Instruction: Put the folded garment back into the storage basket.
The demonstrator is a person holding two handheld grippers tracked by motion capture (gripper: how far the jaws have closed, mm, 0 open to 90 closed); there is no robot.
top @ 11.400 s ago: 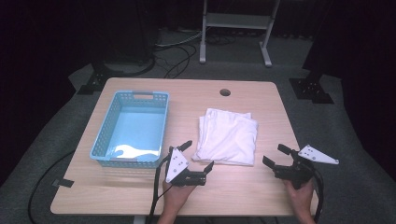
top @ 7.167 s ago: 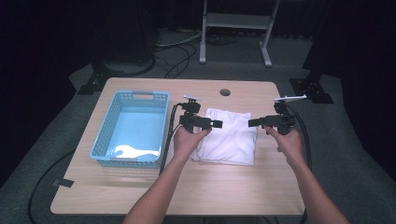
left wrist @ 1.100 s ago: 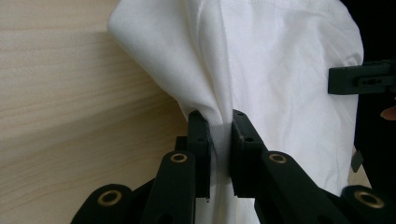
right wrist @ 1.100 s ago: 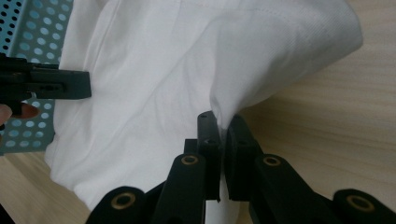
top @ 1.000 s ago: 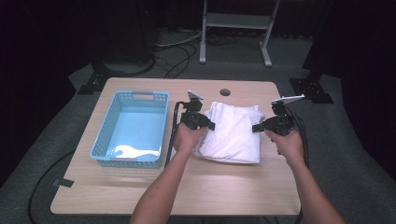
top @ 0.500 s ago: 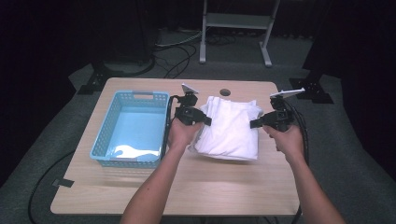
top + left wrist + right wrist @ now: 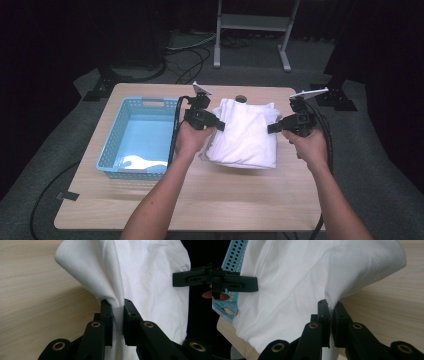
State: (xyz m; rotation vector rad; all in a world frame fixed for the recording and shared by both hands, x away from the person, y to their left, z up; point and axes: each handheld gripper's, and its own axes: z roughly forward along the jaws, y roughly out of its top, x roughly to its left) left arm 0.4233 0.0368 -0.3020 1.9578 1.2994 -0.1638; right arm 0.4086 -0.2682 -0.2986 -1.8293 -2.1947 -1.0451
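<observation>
Change: the white folded cloth (image 7: 245,132) has been raised off the table (image 7: 200,200) since a second ago, its near edge now sagging free.
Cloth: a white, layered, creased garment is seen hanging between both grippers, above the table's right half.
Left gripper (image 7: 220,126): its jaws are clamped on a pinched fold at the cloth's left edge (image 7: 116,307).
Right gripper (image 7: 271,128): its jaws are closed on the cloth's right edge (image 7: 331,303).
Basket (image 7: 112,150): a blue perforated basket is set just left of the cloth, on the table.
</observation>
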